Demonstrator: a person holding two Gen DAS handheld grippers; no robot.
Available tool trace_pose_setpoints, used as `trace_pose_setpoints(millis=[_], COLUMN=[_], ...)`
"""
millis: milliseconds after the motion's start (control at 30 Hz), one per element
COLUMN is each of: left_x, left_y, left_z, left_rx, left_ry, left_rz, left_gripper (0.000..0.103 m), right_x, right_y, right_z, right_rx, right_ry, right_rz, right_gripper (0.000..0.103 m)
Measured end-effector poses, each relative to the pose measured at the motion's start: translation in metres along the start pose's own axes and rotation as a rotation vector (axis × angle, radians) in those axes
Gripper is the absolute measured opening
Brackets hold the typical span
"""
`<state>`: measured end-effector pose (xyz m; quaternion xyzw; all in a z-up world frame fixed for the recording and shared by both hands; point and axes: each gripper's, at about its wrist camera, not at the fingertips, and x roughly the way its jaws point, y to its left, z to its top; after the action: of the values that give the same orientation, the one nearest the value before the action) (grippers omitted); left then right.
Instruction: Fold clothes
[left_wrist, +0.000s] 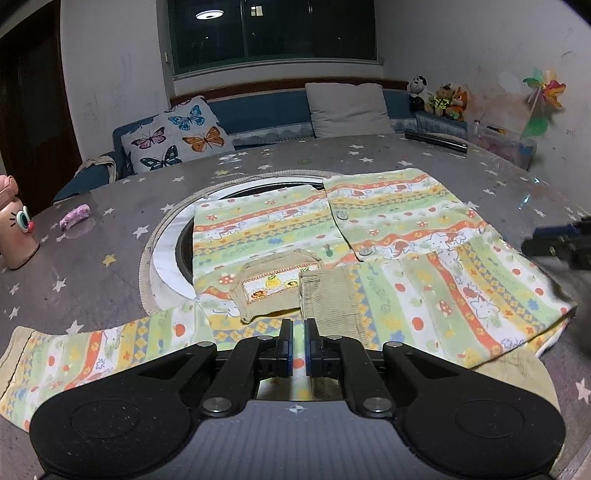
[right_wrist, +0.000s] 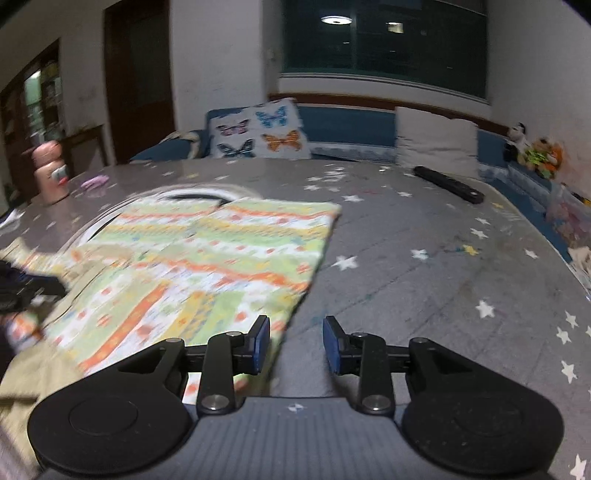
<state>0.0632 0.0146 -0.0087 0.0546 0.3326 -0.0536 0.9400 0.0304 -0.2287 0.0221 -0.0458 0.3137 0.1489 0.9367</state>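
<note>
A child's patterned shirt with green, orange and yellow stripes and a khaki collar lies on the star-print table. Its right side is folded in over the body; its left sleeve lies stretched out to the left. My left gripper hovers at the shirt's near edge by the collar, its jaws nearly closed with a narrow gap and nothing between them. My right gripper is open and empty at the shirt's right edge, over bare table; it also shows blurred in the left wrist view.
A pink bear-shaped bottle and a small purple object stand at the table's left. A black remote lies at the far right. A round inset ring lies under the shirt. A sofa with cushions runs behind the table.
</note>
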Motion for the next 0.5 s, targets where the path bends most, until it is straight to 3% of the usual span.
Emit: trace_pose_setpoints(millis=[300,500], left_x=[-0.008,-0.025], left_y=[0.009,0.027], left_z=[-0.005,-0.015], left_rx=[-0.017,-0.059], left_ry=[0.006,-0.004], left_rz=[0.022,0.061], left_gripper=[0.008,0.009], right_x=[-0.027,-0.034], right_y=[0.048,0.055], right_z=[-0.041,-0.04], right_rx=[-0.206,-0.22], right_ry=[-0.044,-0.033], right_rz=[-0.023,0.04], right_gripper=[0.031,0.031])
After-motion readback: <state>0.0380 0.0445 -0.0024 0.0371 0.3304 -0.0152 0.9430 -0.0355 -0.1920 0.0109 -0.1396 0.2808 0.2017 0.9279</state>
